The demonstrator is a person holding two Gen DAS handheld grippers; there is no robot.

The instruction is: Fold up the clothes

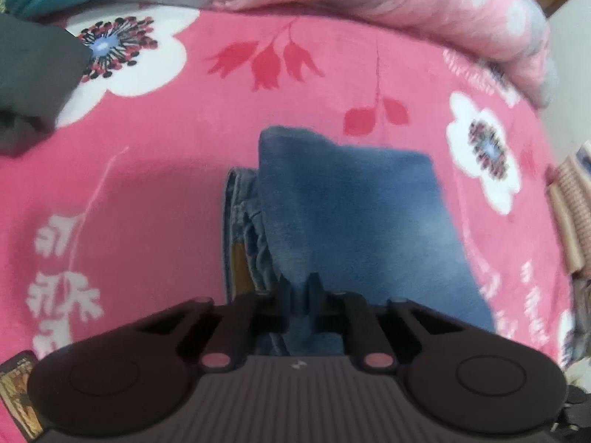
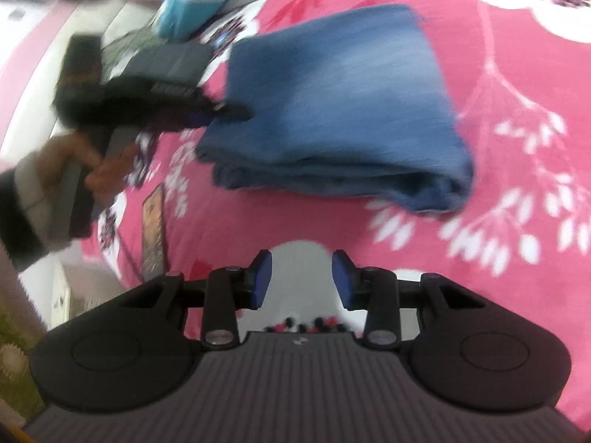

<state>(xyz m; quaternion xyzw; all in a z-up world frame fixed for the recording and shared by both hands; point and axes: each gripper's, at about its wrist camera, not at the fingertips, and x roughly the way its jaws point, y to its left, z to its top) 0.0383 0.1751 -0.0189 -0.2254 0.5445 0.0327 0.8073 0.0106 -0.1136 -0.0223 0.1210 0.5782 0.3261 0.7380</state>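
Folded blue jeans [image 2: 332, 110] lie on a pink flowered blanket [image 2: 517, 184], well ahead of the right gripper [image 2: 302, 280], whose blue-padded jaws stand partly apart over the blanket with nothing between them. The left gripper [image 1: 299, 288] has its jaws pinched together on the near edge of the jeans, a hand [image 2: 99, 162] gripping its handle. Nearby: a dark grey folded garment [image 1: 33, 81], a rumpled pink quilt [image 1: 406, 3], a teal striped cloth [image 2: 192, 0]; nothing lies on the jeans.
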